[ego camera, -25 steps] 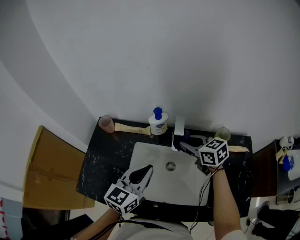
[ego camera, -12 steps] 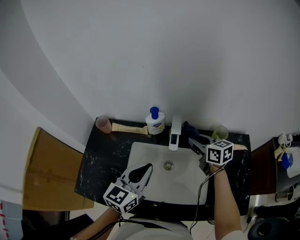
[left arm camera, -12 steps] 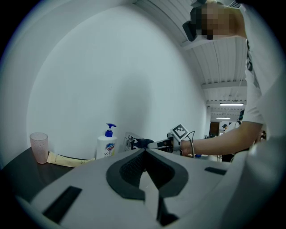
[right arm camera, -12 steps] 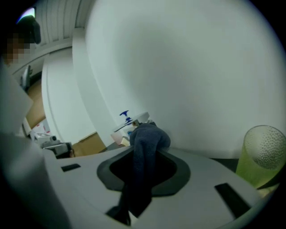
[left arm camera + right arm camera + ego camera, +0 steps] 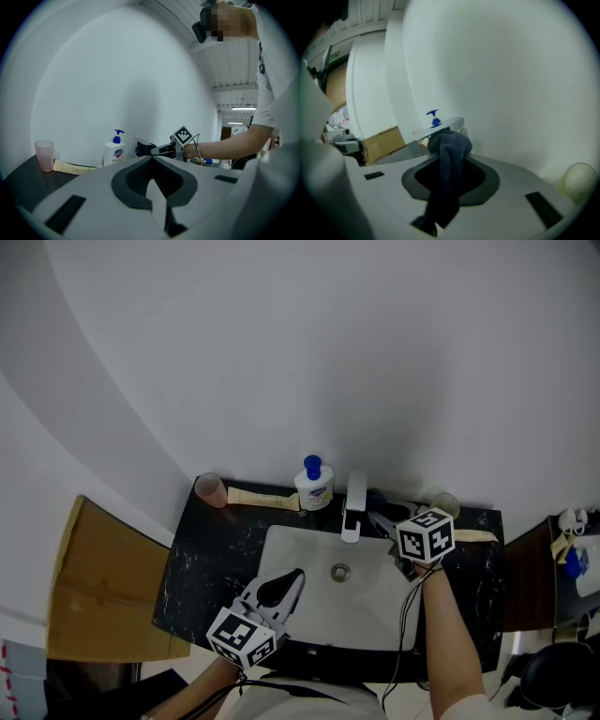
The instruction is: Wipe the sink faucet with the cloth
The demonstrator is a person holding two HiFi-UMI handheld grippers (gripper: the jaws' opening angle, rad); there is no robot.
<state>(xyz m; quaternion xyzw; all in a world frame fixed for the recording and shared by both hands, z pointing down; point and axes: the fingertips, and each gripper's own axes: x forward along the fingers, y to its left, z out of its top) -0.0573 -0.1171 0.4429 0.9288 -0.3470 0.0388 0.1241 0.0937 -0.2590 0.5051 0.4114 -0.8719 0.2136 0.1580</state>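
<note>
- closest to the camera is the left gripper [image 5: 296, 576], hanging over the near-left part of the sink [image 5: 300, 545], its jaws pressed together with nothing in them; you can see that clearly in its own view [image 5: 151, 160]
- just past it is the drain [image 5: 340, 571] in the middle of the white basin, which sits in a black speckled counter [image 5: 202, 554]
- off to the left of the counter there's a cardboard box [image 5: 103, 587]
- further in, on the right side of the sink, the right gripper [image 5: 373, 517] reaches toward the back and angles down a bit
- it's pinching the cloth [image 5: 451, 145], a dark grey-blue rag; one bunched end pokes out past the tips and the rest trails back between the jaws [image 5: 449, 155]
- the bunched end is right up against the faucet [image 5: 353, 506] on its right side, and from the right gripper view it looks tucked under the pale spout [image 5: 440, 125], pretty much touching
- the faucet stands at the back middle of the basin, spout pointing at the drain
- just left of it is a white soap bottle [image 5: 315, 486] with a blue pump
- left of that a cream-coloured tube [image 5: 262, 497] lies flat, and there's a pink cup [image 5: 211, 489] in the back-left corner
- a pale greenish cup [image 5: 445, 503] sits back right, behind the right gripper
- behind everything it's just plain white wall [image 5: 328, 352]
</note>
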